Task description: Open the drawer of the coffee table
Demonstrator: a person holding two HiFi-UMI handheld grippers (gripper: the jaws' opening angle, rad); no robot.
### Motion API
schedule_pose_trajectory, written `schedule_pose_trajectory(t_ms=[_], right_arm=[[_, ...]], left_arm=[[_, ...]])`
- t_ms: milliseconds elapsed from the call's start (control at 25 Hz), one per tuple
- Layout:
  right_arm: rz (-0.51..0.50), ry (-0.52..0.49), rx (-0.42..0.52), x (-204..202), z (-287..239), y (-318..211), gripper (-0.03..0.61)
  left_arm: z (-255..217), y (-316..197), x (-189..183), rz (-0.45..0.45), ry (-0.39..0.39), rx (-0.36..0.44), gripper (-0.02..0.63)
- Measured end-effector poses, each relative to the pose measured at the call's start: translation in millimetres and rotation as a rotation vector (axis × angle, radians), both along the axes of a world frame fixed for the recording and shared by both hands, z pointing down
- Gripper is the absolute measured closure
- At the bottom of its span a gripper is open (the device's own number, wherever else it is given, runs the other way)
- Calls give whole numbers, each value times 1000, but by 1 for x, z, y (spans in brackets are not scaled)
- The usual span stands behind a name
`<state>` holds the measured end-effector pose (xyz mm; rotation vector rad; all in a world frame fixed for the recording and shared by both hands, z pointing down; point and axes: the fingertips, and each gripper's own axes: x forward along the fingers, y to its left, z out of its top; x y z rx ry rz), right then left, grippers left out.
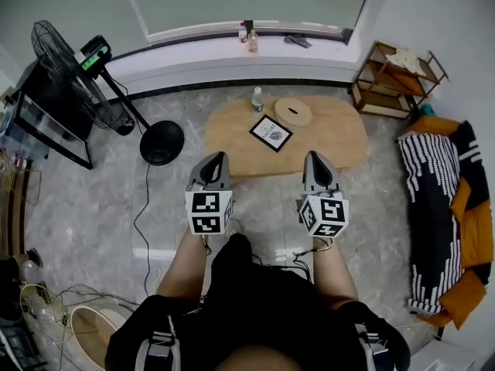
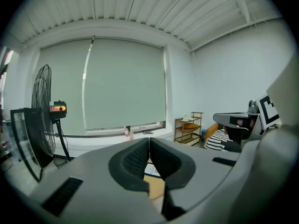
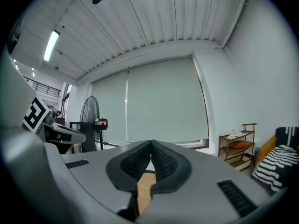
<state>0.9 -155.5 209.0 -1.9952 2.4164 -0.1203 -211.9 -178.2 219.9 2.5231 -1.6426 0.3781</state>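
Drawer: not visible in any view. Only the top of the coffee table shows.

Tabletop (image 1: 332,141): a rounded, oblong slab of pale, smooth wood, in the upper centre of the head view. On it stand a small clear bottle (image 1: 257,100), a flat round wooden disc (image 1: 293,111) with a dark slot, and a square black-framed card (image 1: 271,133) set cornerwise.

Left tool (image 1: 219,158): grey moulded shell with black ribbed pads and a cube of black-and-white square markers behind. In the head view its tip overlaps the tabletop's lower left edge. Whether it touches cannot be told from that view. In the left gripper view its pads (image 2: 138,158) meet at the tips with nothing between them, and a strip of tabletop wood (image 2: 156,188) shows through the gap lower down.

Right tool (image 1: 315,158): same build. Its tip overlaps the lower edge right of centre. In the right gripper view its jaws are likewise closed and empty, with wood (image 3: 145,190) showing beneath.

Surroundings: grey marbled floor (image 1: 93,207). A black wire-caged fan (image 1: 66,64) on a round base stands at upper left, a wooden slatted shelf (image 1: 398,79) at upper right, and a black-and-white striped cover over orange cushions (image 1: 433,207) at right.
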Motion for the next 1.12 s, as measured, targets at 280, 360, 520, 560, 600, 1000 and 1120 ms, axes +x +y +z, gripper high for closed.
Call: schedule_pose_trajectory(t_ms=[280, 360, 520, 560, 600, 1000, 1120], right_arm=[[8, 10, -19, 11, 99, -13, 561], [10, 10, -16, 11, 144, -29, 562], [-7, -64, 33, 7, 237, -67, 561], [-12, -69, 55, 6, 260, -75, 562], [-16, -67, 76, 5, 283, -81, 561], [-69, -51, 129, -11, 458, -106, 561], [-90, -59, 92, -19, 486, -95, 563]], left_arm=[[86, -21, -4, -14, 3, 9, 592], [128, -35, -10, -17, 4, 12, 592], [218, -71, -27, -33, 18, 61, 592], [243, -77, -31, -39, 25, 74, 592], [269, -82, -35, -43, 33, 82, 592], [452, -88, -42, -113, 45, 78, 592], [480, -76, -41, -123, 58, 34, 592]])
